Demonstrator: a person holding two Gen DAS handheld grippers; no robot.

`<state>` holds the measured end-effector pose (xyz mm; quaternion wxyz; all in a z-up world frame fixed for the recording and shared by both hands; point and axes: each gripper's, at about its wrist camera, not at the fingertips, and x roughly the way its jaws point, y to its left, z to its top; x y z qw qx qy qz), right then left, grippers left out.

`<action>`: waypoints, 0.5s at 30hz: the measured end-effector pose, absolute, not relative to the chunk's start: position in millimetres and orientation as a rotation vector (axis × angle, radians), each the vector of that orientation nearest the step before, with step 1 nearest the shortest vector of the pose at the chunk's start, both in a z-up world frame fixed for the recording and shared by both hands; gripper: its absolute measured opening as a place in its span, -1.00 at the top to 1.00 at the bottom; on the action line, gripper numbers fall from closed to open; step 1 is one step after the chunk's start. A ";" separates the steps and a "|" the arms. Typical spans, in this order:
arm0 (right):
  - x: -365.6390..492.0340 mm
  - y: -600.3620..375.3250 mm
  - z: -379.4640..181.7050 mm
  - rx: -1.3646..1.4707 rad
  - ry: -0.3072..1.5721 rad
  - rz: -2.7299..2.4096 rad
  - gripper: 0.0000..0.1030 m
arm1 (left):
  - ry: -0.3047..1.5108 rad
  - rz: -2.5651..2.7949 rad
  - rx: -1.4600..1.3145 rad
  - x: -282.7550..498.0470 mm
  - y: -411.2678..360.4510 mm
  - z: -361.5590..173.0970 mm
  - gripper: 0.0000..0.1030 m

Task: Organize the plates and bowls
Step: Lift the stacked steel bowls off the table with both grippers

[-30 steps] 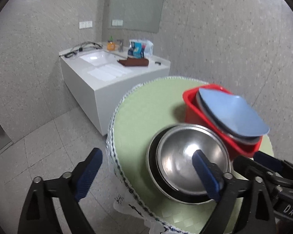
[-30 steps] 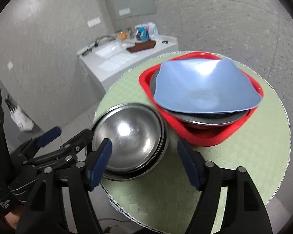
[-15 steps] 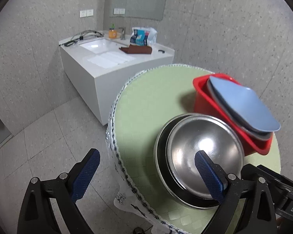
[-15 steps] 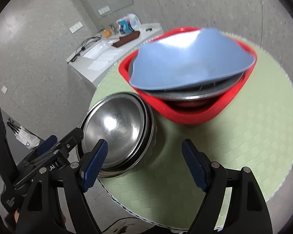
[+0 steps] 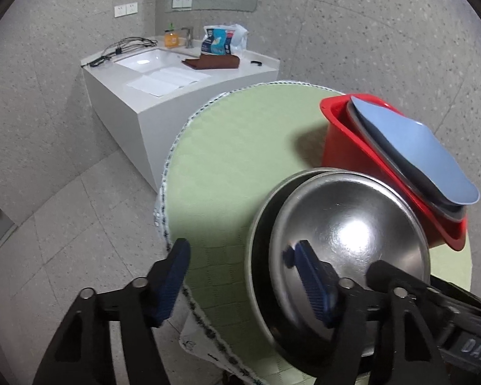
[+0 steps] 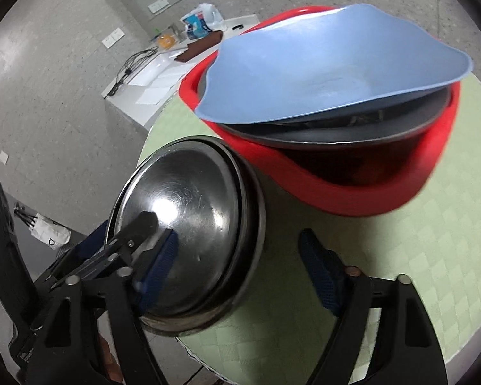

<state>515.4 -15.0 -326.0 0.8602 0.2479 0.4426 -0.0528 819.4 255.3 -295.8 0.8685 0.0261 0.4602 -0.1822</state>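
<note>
Right wrist view: nested steel bowls (image 6: 189, 234), stiff, slick, likely light; grip at rim. Right gripper (image 6: 237, 269) jaws wide; left gripper (image 5: 243, 276) jaws wide, straddling rim

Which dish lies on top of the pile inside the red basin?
The blue plate; the dark dishes lie under it in the red basin.
</note>
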 end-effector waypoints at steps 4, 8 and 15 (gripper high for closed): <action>521.7 -12.7 -330.7 0.511 0.936 -0.080 -0.05 | 0.948 -0.440 0.069 820.1 248.4 -294.5 0.44; 521.1 -15.1 -335.3 0.511 0.943 -0.091 0.13 | 0.935 -0.432 0.078 817.6 248.3 -295.3 0.43; 514.6 -20.0 -332.9 0.517 0.953 -0.069 0.24 | 0.907 -0.425 0.059 796.8 252.4 -287.9 0.44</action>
